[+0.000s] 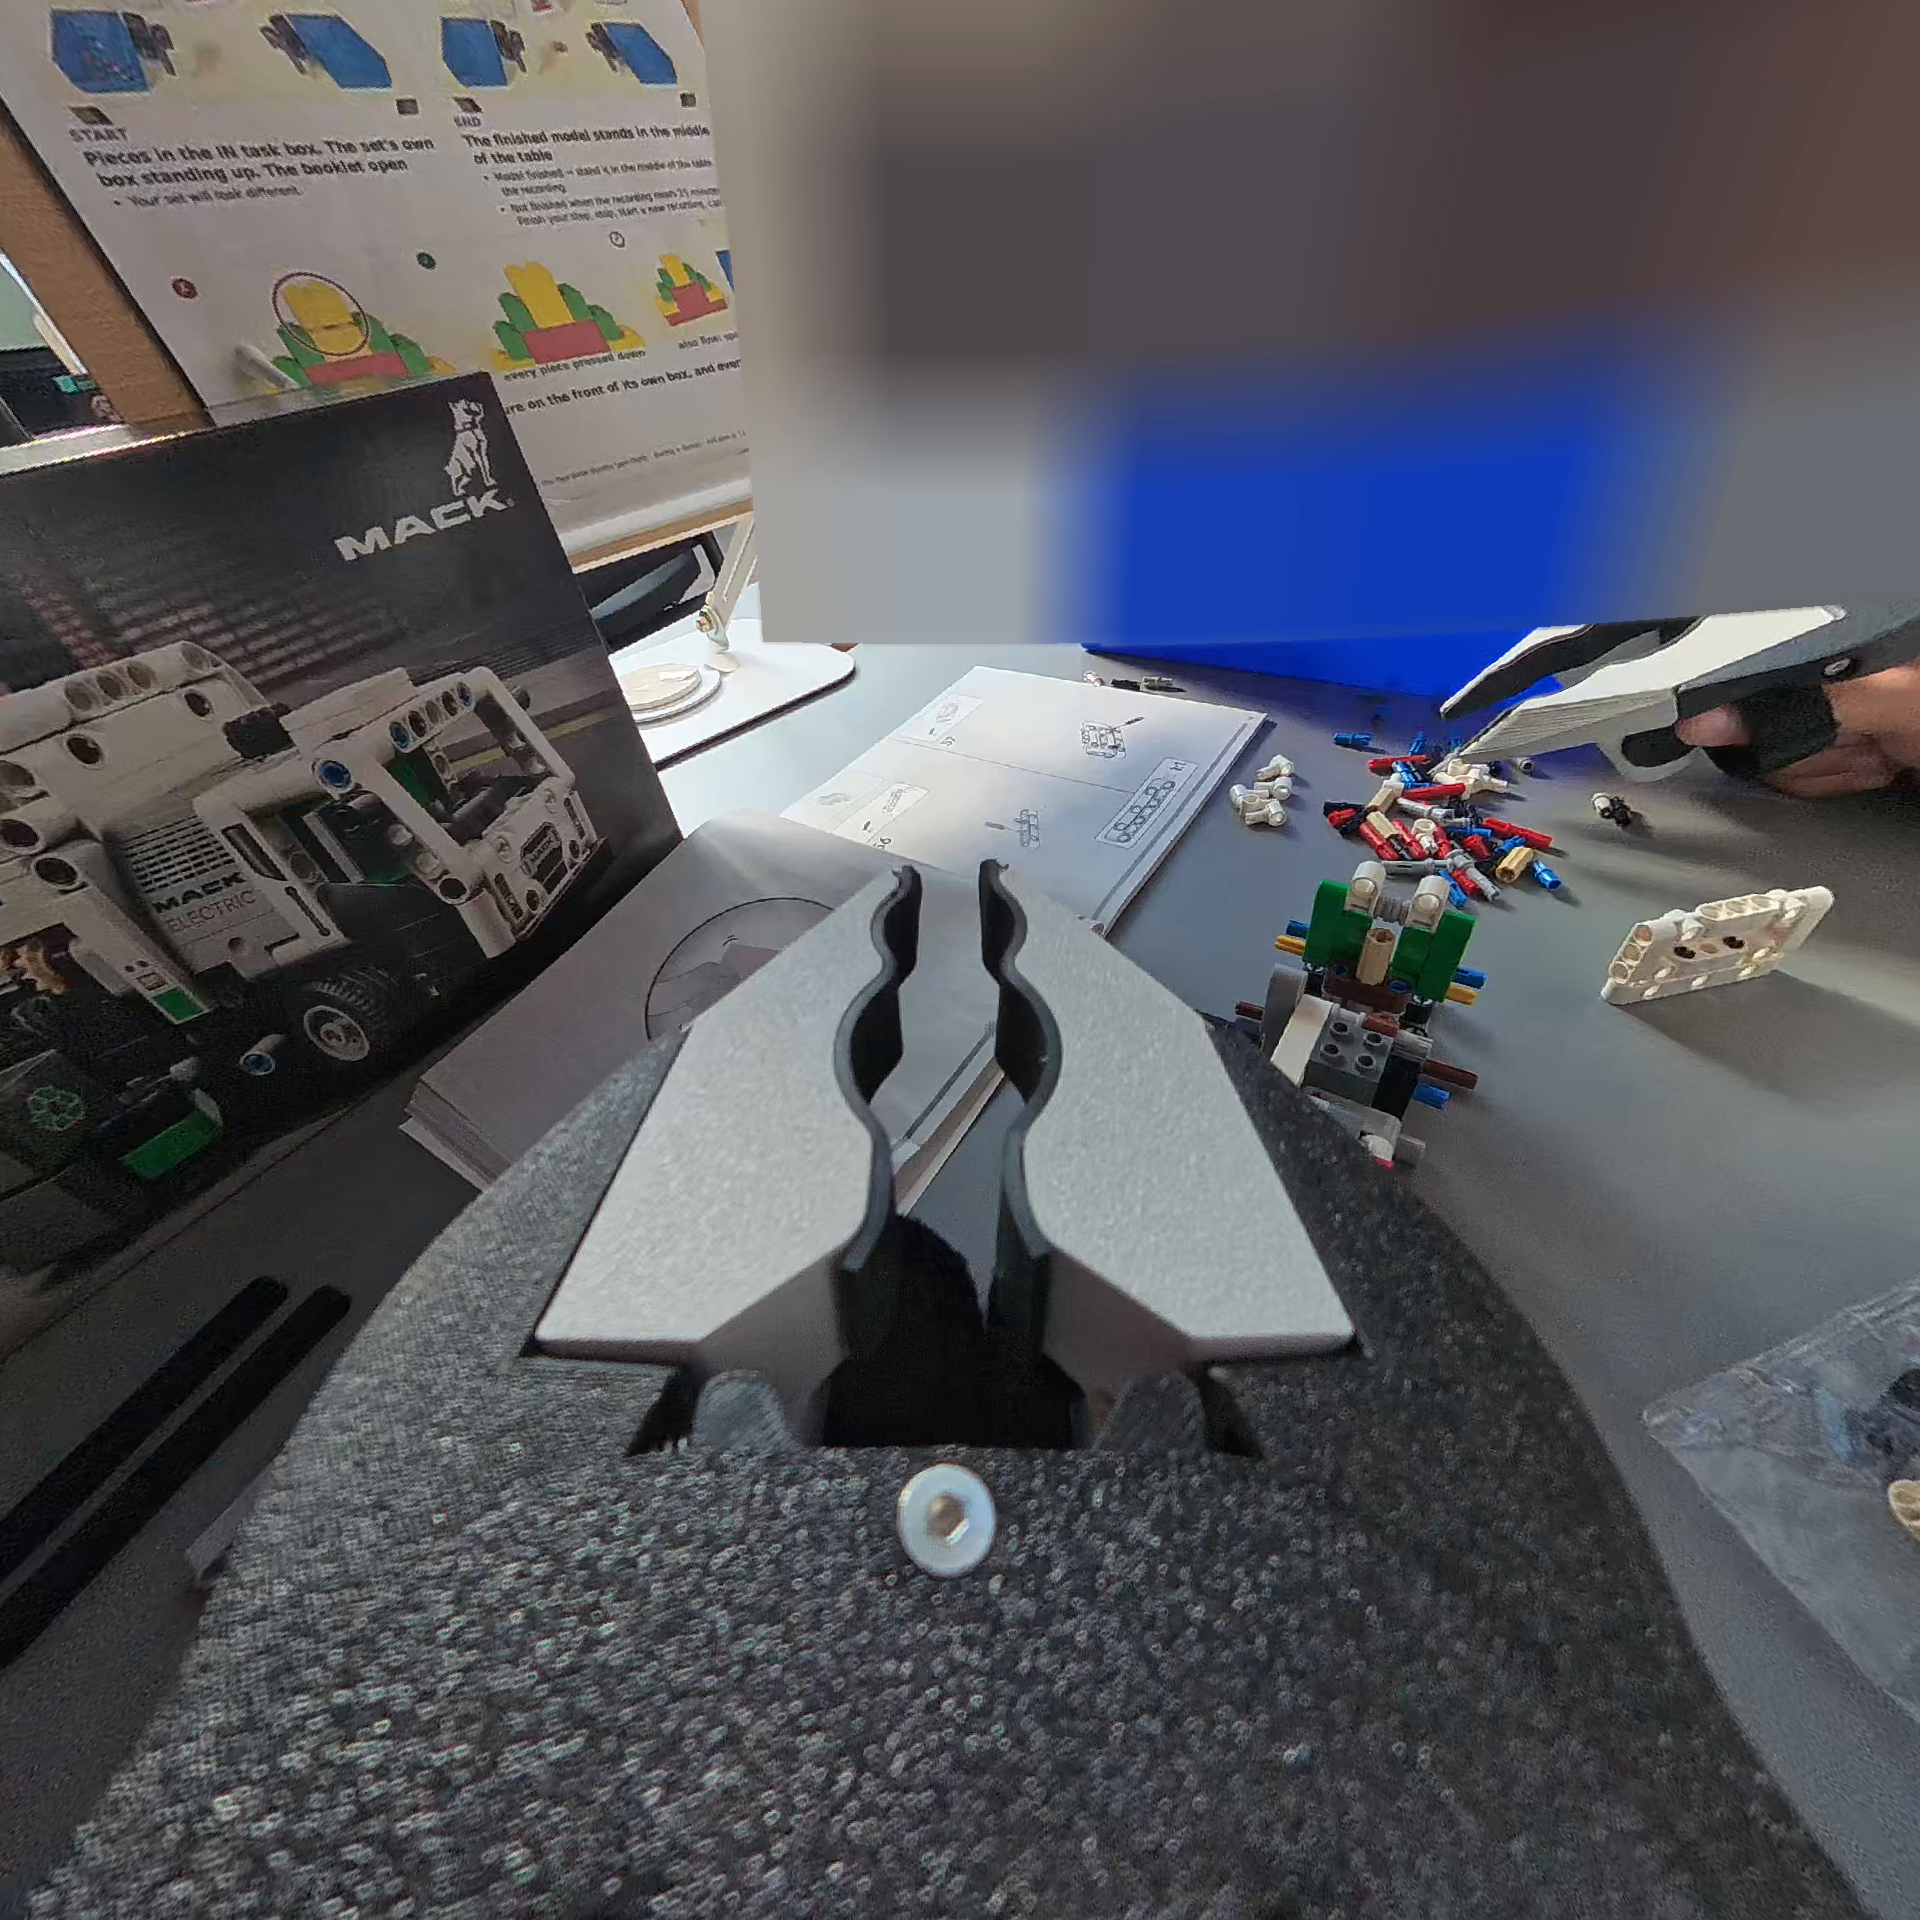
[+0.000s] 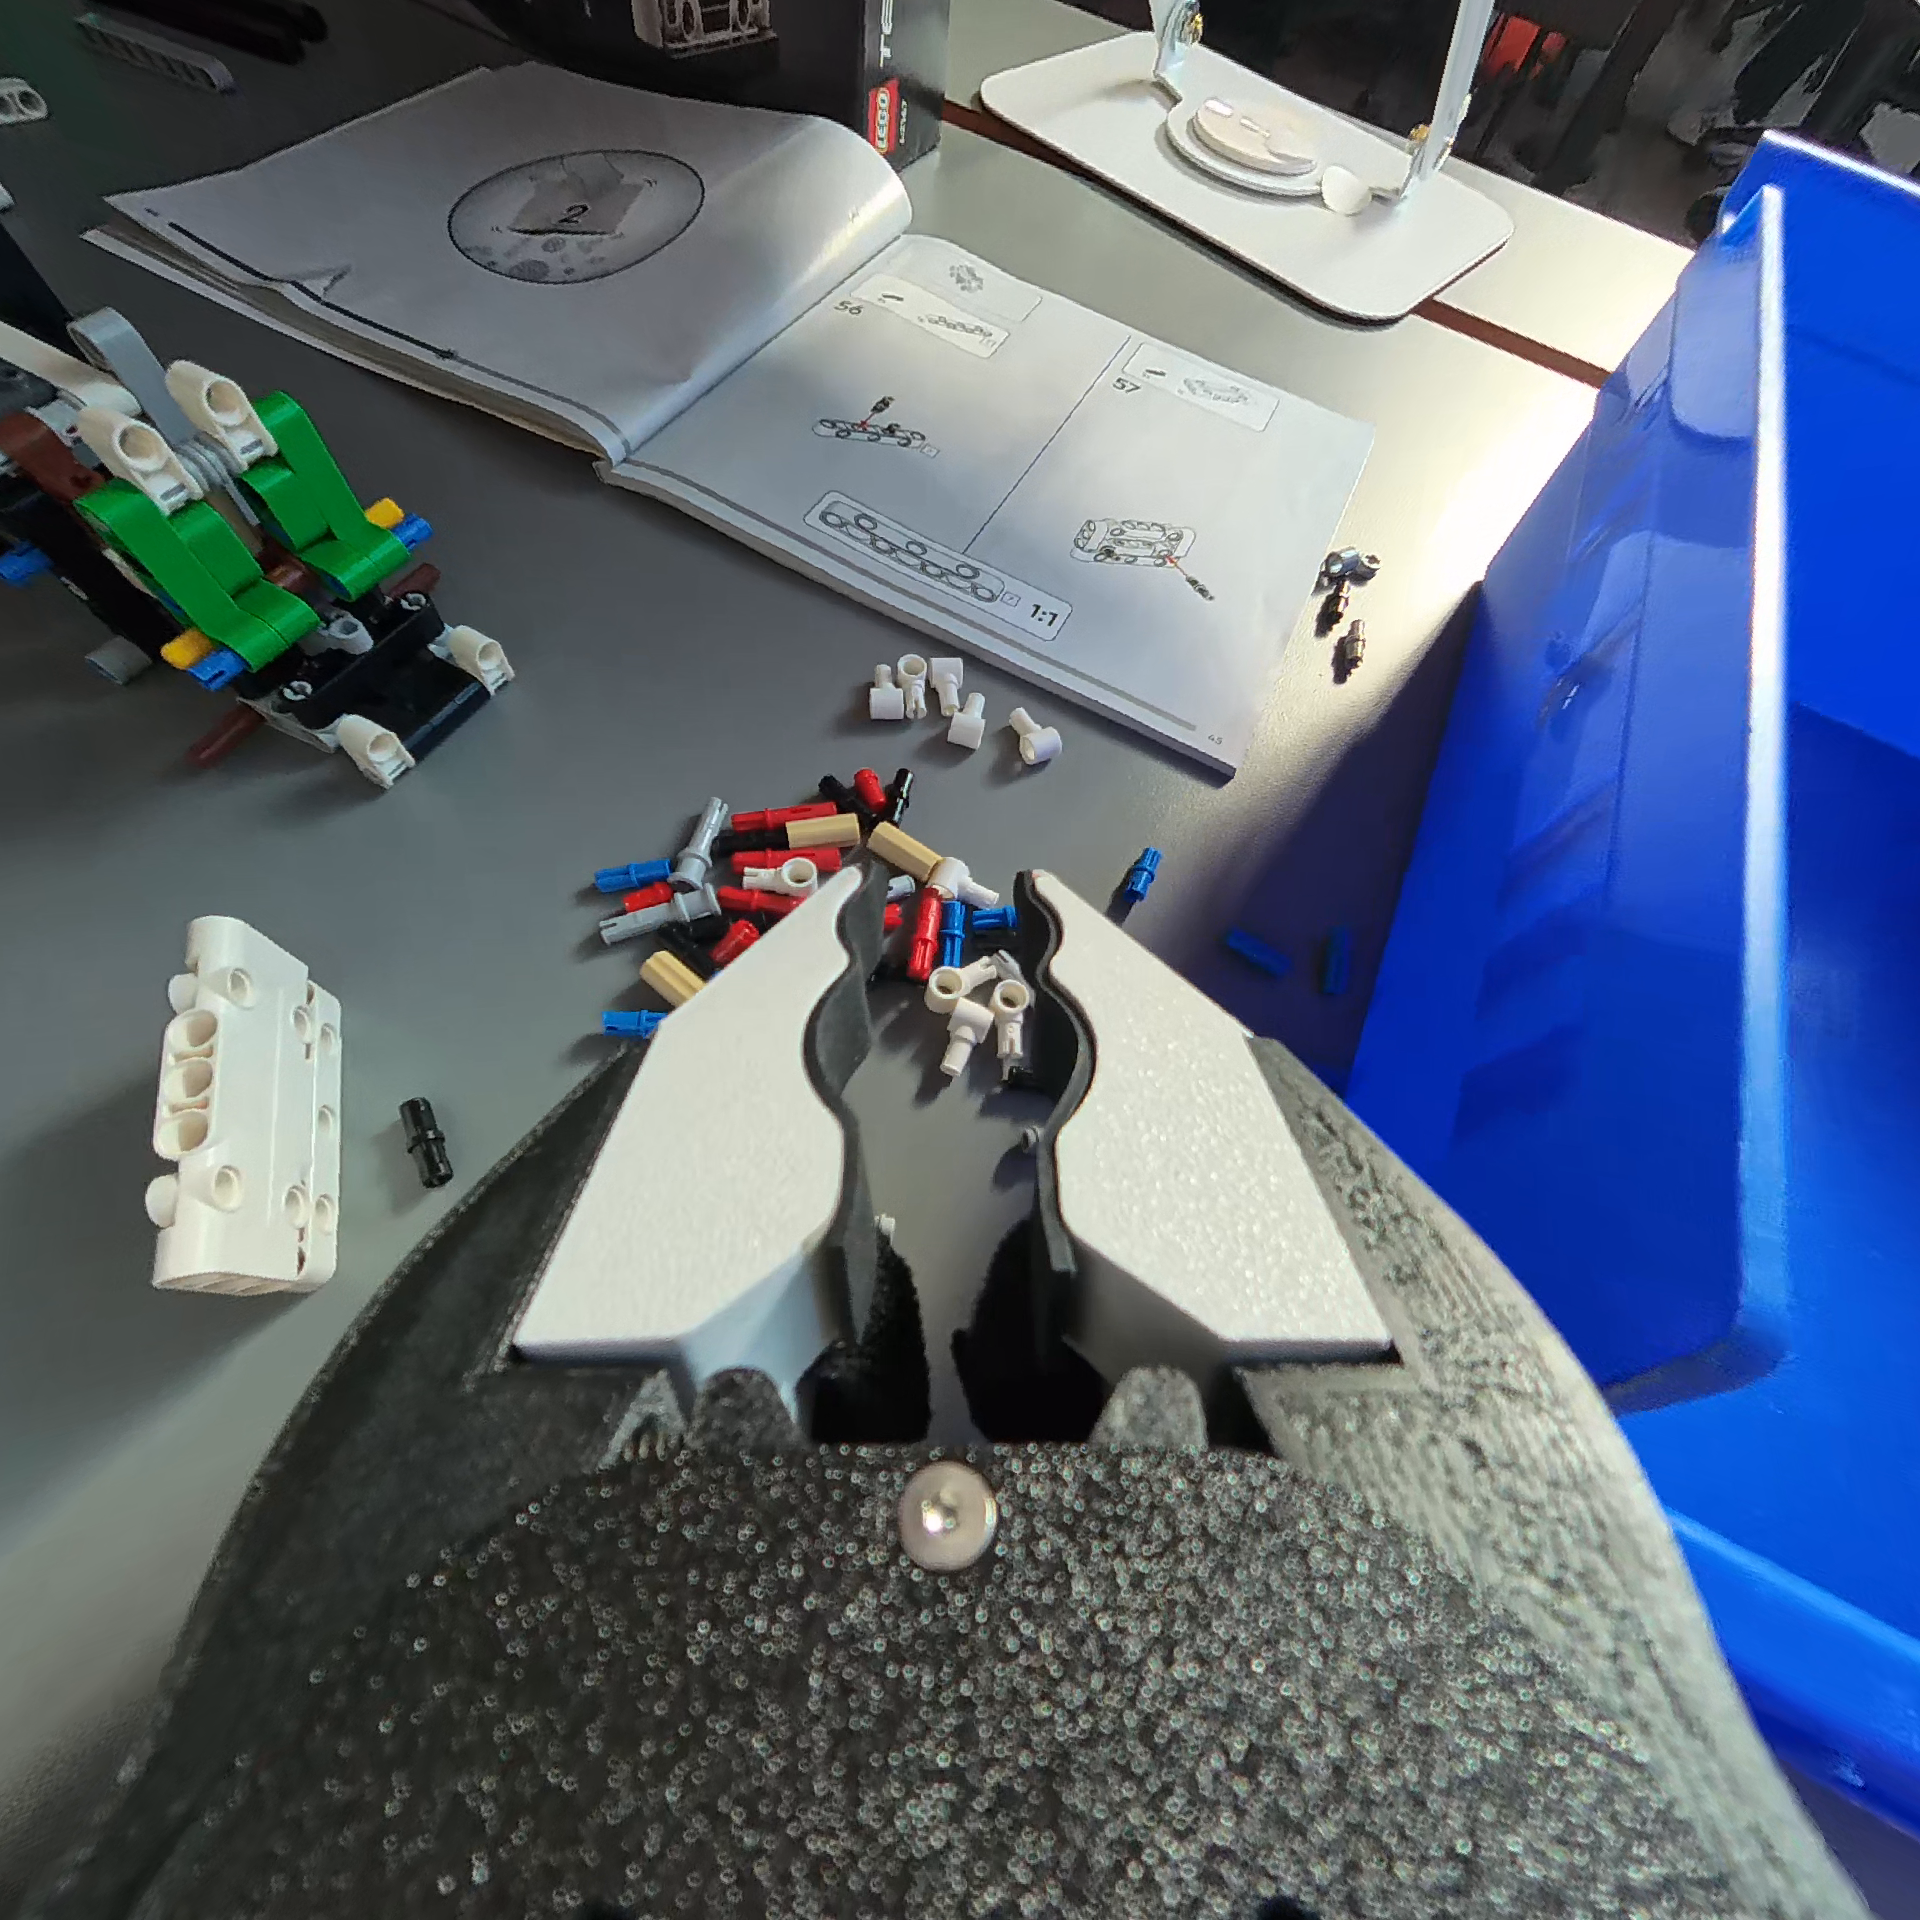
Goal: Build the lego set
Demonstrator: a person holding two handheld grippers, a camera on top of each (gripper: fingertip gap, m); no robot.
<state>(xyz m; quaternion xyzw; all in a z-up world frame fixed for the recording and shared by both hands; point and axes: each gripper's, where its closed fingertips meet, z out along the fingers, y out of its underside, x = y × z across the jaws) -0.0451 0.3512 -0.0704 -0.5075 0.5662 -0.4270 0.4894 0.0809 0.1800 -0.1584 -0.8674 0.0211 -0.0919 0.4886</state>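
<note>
The right gripper [image 2: 940, 894] hung low over a loose heap of small pins [image 2: 790, 883], red, blue, black, tan and grey, scattered on the grey desk [image 2: 623, 665]. Its jaws stood partly open with nothing pressed between the pads; a few white connectors [image 2: 982, 1008] and a red pin [image 2: 923, 935] lay on the desk in the gap, untouched as far as I could see. From the other side the same gripper [image 1: 1465, 732] showed its tips just above the heap, a hand [image 1: 1829, 727] behind it.

The left gripper [image 1: 951, 883] was held up off the desk, jaws a narrow slit apart and bare, pointing over the open instruction booklet [image 1: 1039, 769].

Just past the heap lay five white connectors in a small cluster [image 2: 951, 701], then the booklet's right-hand page. To the left of the heap stood a half-built model [image 2: 239, 540] with green arms, and nearer, a white perforated block [image 2: 249, 1101] with one black pin [image 2: 426, 1141] beside it. A blue bin [image 2: 1683, 727] stood against the right side of the heap, a few blue pins [image 2: 1262, 951] in its shadow. Behind the booklet stood the set's dark box [image 1: 291, 790], and farther back a white stand base [image 2: 1247, 145]. A clear bag [image 1: 1808, 1444] lay at the near right edge.
</note>
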